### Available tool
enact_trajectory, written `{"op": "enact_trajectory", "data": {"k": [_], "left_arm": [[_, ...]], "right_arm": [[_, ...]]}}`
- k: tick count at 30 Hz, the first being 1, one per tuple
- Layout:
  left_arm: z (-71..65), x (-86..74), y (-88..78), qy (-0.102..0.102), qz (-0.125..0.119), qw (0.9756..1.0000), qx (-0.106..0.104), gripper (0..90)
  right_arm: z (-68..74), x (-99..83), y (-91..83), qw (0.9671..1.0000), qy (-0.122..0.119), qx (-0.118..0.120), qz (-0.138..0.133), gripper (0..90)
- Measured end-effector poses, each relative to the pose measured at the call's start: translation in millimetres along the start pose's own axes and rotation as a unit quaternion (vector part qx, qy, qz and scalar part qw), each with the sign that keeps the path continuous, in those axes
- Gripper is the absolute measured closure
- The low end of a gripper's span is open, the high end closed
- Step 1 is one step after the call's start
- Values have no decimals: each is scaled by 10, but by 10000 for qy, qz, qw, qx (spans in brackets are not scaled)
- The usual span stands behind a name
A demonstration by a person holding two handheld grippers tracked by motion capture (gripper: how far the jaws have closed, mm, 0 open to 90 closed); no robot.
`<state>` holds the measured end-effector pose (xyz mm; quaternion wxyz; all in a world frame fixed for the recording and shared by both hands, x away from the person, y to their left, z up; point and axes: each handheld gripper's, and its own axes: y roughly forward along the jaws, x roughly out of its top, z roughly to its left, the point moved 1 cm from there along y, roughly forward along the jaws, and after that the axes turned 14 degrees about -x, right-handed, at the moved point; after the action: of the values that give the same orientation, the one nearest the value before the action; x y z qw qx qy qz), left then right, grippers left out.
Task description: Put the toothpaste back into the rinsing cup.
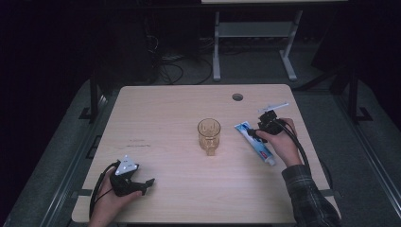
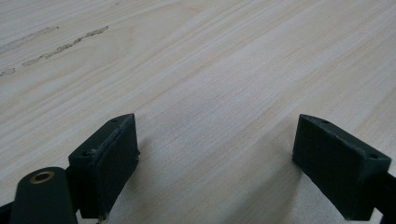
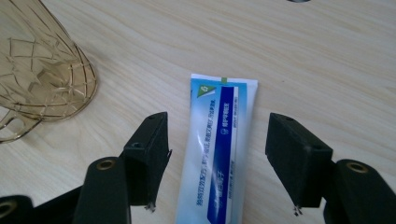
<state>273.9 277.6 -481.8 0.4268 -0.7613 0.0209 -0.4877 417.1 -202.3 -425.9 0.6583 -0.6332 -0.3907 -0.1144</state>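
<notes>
Flat glossy toothpaste tube (image 3: 215, 154) on pale wood-grain table (image 3: 303, 51)

Right gripper (image 3: 219, 163): two black jaws rising from the lower edge, standing apart to either side of a toothpaste tube (image 3: 217, 154), pads clear of it. Toothpaste tube: white and blue, flat on the pale wooden table (image 3: 303, 60), crimped end pointing away from the camera. Amber glass mug (image 3: 42, 70): upper left, cut pattern, handle toward the lower left, apart from the tube.
</notes>
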Motion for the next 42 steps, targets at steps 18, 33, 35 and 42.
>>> {"op": "enact_trajectory", "data": {"k": [18, 33, 35, 42], "left_arm": [[0, 0, 0, -1, 1, 10000, -1, 132], [0, 0, 0, -2, 1, 10000, -1, 132], [0, 0, 0, 0, 1, 10000, 0, 132], [0, 0, 0, 1, 2, 10000, 0, 132]], "right_arm": [[104, 157, 417, 9968, -397, -186, 670, 370], [138, 106, 561, 9934, -527, -196, 1003, 388], [140, 105, 568, 9931, -563, -204, 1009, 387], [133, 92, 572, 9938, -477, -180, 986, 384]]}}
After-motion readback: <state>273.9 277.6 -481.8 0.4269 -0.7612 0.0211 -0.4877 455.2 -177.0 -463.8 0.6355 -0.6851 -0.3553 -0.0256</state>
